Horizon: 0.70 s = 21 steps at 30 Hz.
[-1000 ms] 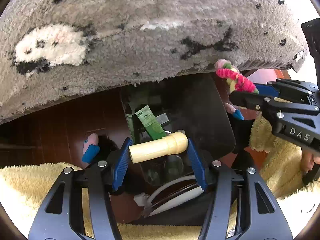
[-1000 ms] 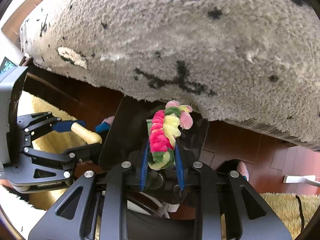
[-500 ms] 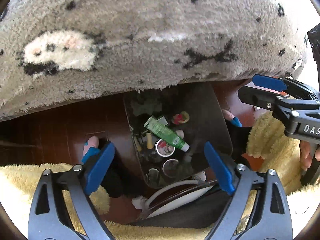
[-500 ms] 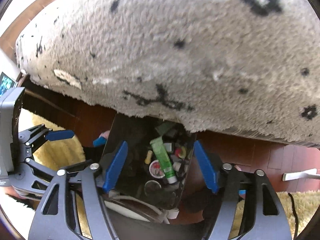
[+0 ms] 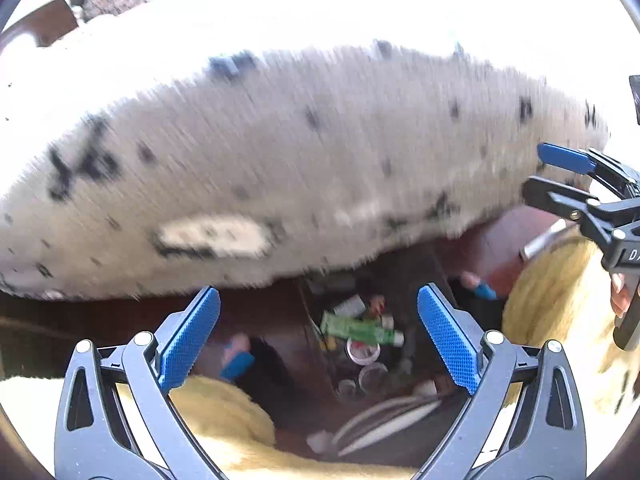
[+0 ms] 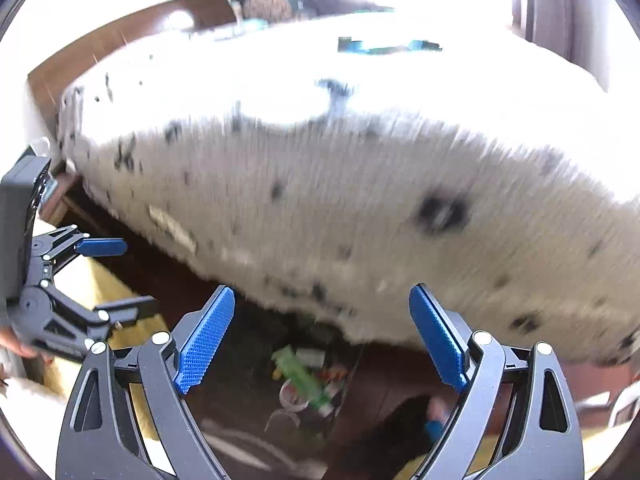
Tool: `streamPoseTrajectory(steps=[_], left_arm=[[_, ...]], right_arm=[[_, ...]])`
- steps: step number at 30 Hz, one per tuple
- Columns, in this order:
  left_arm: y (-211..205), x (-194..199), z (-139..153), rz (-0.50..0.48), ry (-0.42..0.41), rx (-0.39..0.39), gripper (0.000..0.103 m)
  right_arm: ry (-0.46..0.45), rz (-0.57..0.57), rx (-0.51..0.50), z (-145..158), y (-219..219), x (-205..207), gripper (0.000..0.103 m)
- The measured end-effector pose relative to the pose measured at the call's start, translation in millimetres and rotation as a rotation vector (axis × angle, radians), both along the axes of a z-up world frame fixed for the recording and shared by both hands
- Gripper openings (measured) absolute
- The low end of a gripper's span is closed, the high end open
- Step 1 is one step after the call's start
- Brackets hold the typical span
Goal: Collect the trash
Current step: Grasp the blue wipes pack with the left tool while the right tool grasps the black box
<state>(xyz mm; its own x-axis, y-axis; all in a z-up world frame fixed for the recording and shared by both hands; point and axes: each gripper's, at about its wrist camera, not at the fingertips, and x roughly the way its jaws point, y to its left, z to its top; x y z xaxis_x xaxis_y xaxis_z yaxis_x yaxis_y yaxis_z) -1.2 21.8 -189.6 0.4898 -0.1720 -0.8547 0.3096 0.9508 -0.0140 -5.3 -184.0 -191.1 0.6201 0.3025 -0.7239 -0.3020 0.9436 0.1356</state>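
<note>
A dark trash bin [image 5: 416,276] stands on the floor below both grippers. It holds a green tube [image 5: 356,330], a small round lid and other bits. My left gripper [image 5: 316,312] hangs above the bin, its jaws opening wide with nothing between the blue pads. My right gripper [image 6: 320,300] is likewise above the bin [image 6: 248,364] and the green tube [image 6: 300,376], jaws opening and empty. Each gripper shows in the other's view: the right gripper [image 5: 544,174] at the right edge, the left gripper [image 6: 128,276] at the left edge. Both views are blurred.
A grey-white fluffy spotted cover [image 5: 280,152] overhangs the bin from behind. A yellow shaggy rug [image 5: 216,404] lies on the dark wood floor around the bin. A person's foot in a blue slipper [image 5: 236,356] is left of the bin, another [image 5: 480,288] right of it.
The cream cylinder left the left gripper and the pink-yellow-green fuzzy piece left the right one. Both jaws spread wide, and both grippers rose away from the bin.
</note>
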Motion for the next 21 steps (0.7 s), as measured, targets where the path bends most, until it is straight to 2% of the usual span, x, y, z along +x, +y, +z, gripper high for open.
streamPoseTrajectory(steps=[3, 8, 15, 21], left_arm=[[9, 8, 29, 0.021, -0.079, -0.007, 0.094], [19, 27, 63, 0.044, -0.159, -0.007, 0.094], [26, 67, 87, 0.077, -0.214, -0.012, 0.094], [18, 111, 97, 0.088, -0.234, -0.017, 0.094]], right_arm=[[-0.088, -0.029, -0.006, 24, -14, 5, 0.090], [-0.136, -0.069, 0.020, 43, -33, 24, 0.090], [-0.169, -0.136, 0.011, 64, -52, 63, 0.090], [-0.172, -0.186, -0.029, 75, -59, 116, 0.090]])
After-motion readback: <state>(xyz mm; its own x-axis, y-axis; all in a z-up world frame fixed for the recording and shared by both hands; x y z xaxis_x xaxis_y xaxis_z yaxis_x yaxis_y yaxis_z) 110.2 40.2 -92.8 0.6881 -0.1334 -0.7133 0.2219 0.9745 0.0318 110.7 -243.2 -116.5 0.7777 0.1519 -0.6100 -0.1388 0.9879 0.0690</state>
